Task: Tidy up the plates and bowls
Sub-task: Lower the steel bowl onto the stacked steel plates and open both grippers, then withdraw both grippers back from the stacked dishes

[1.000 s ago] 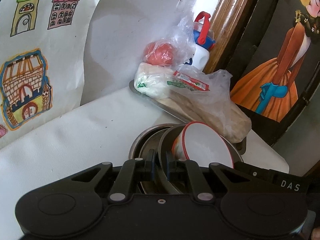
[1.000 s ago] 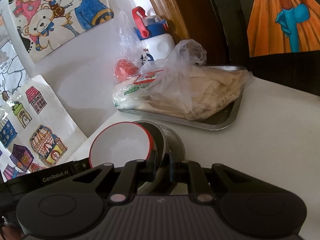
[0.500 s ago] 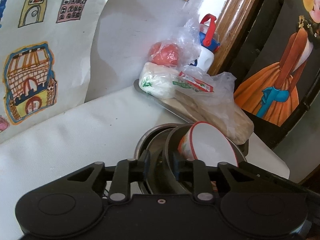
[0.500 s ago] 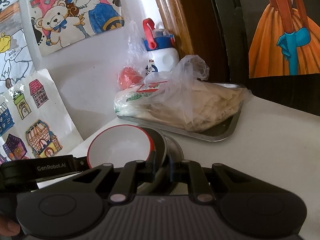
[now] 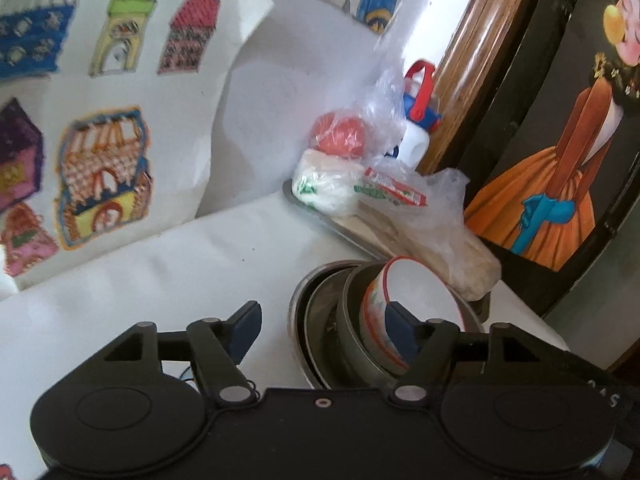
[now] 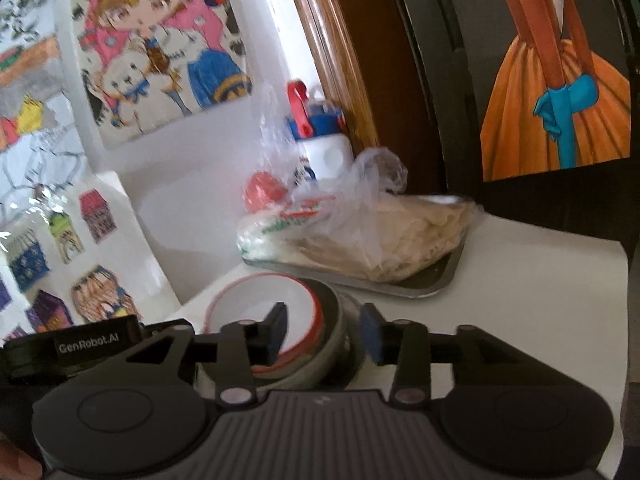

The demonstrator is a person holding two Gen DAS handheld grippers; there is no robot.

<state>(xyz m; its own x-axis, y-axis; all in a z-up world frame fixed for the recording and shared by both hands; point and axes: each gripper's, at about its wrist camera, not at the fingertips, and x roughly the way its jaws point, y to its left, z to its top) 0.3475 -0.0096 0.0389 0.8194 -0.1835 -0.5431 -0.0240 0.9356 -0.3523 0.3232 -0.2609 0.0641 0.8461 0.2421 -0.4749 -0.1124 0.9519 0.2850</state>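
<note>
Landmark: the stack of metal bowls on the white table.

1. House drawings, coloured, on paper against the wall, left of and behind the stack.
2. Left gripper, black with blue pads. Jaws opening; the left pad is over bare table just left of the stack, the right pad is in front of the red-rimmed bowl. The stack's near rim lies between the pads, with neither seen pressing on it.
3. Stack of metal bowls, nested, tilted inside one another, near the table's middle.
4. Red-rimmed bowl, white inside, patterned outside, sitting tipped in the topmost metal bowl of the stack.
5. Right gripper, black with blue pads. Jaws opening, straddling the stack's right rim: left pad over the red-rimmed bowl's white inside, right pad outside the metal rim. No pressing contact seen.
6. Metal tray, behind and right of the stack, holding flatbread in a clear plastic bag and a white packet with green print.
7. Red round item in plastic, behind the tray.
8. White bottle with blue and red lid, behind the tray by the wooden frame.
9. Picture of an orange dress, far right of the stack.
</note>
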